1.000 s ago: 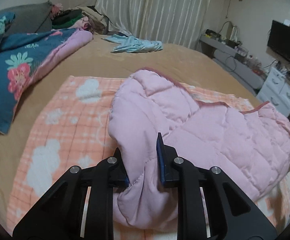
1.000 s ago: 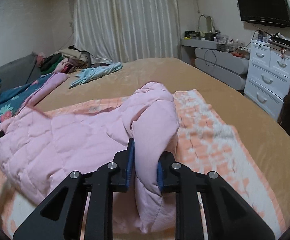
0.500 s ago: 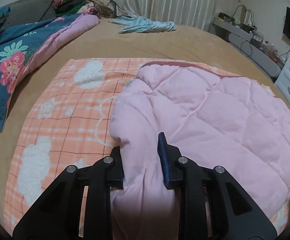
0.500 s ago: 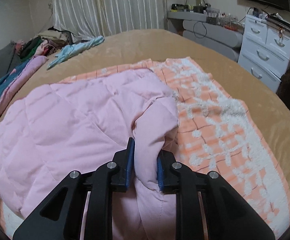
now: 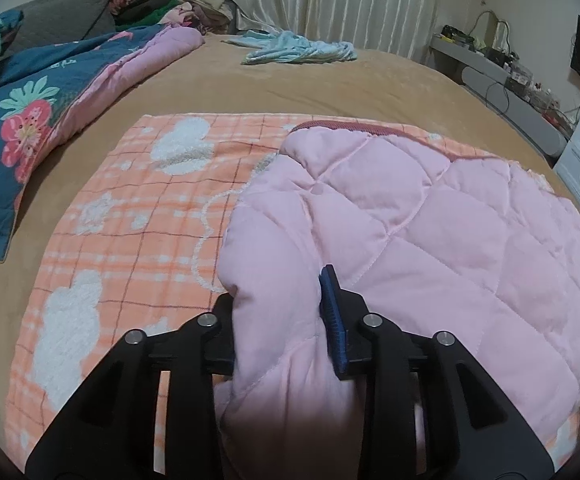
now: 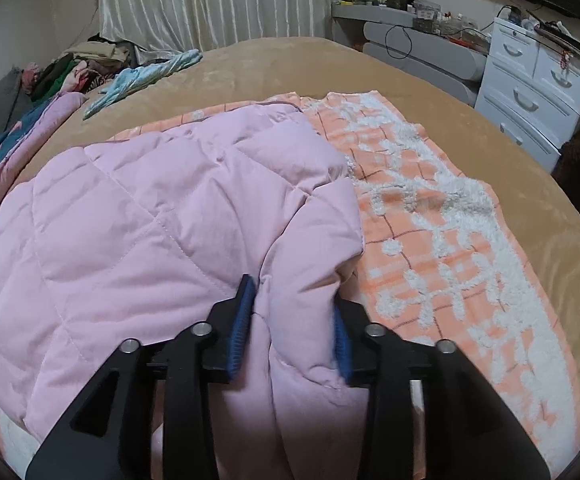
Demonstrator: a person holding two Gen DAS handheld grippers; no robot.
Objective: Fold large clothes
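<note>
A pink quilted jacket [image 5: 429,240] lies spread over an orange checked towel blanket [image 5: 130,216] on the bed. My left gripper [image 5: 278,320] is shut on a thick fold at the jacket's left edge, with fabric filling the gap between the blue pads. In the right wrist view the jacket [image 6: 150,220] fills the left half. My right gripper [image 6: 293,328] has its jaws parted wider around a fold at the jacket's right edge, beside the orange blanket [image 6: 449,248]. The fabric sits between the pads.
The tan bedspread [image 5: 329,80] surrounds the blanket. A blue floral quilt [image 5: 30,112] lies at the left. A light blue garment [image 5: 297,50] and a clothes pile [image 5: 162,4] lie at the back. White drawers [image 6: 529,88] stand at the right.
Both grippers have lowered the jacket forward so it lies flatter and spread out on the blanket. The right gripper's jaws have parted wider around its fold.
</note>
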